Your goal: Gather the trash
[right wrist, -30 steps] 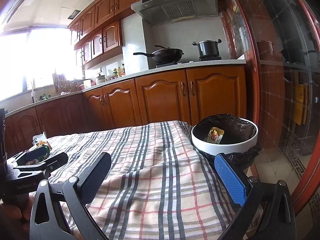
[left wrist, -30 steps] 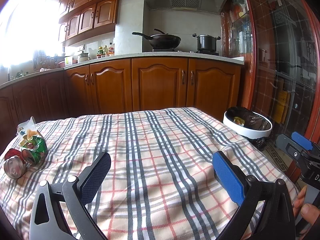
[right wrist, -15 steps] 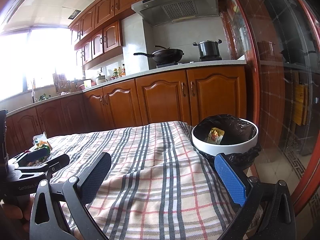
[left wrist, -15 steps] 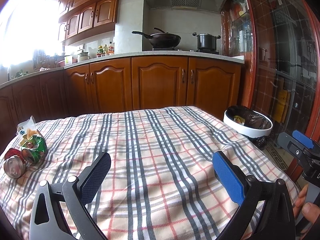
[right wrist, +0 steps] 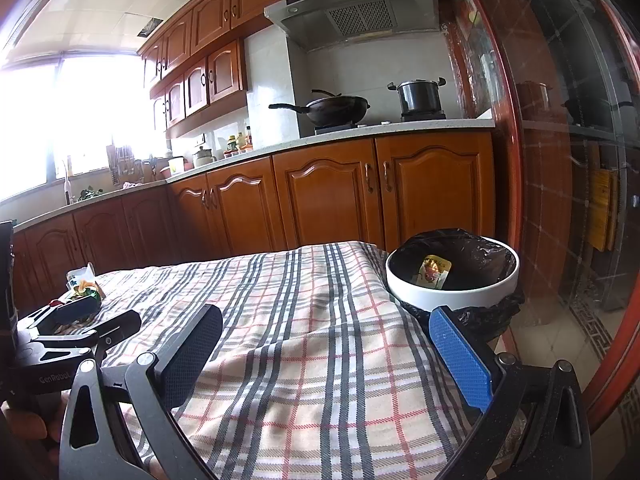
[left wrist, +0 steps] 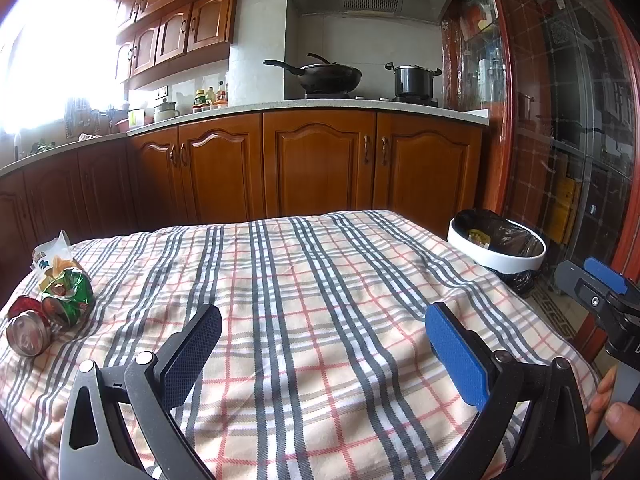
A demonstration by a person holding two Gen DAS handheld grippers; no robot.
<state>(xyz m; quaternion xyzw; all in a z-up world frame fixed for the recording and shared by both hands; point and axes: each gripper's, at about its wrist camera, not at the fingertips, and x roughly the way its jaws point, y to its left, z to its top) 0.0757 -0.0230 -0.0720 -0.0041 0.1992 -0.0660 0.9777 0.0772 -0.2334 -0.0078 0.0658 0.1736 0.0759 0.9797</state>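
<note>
A crushed green can (left wrist: 67, 300), a red can (left wrist: 26, 330) and a torn snack wrapper (left wrist: 52, 254) lie touching at the plaid cloth's (left wrist: 320, 320) 9 o'clock edge. Both cans lie on their sides, ends facing the left wrist camera. The left gripper (left wrist: 322, 344) hovers level over the cloth, jaws spread wide and empty. The right gripper (right wrist: 326, 344) is likewise spread, aimed toward the white trash bin (right wrist: 452, 298) at 2 o'clock; a yellow packet (right wrist: 432, 272) lies inside its black liner.

A plaid-clothed table (left wrist: 320, 320) carries two crushed cans (left wrist: 48, 316) and a snack wrapper (left wrist: 52, 256) at its far-left corner.
</note>
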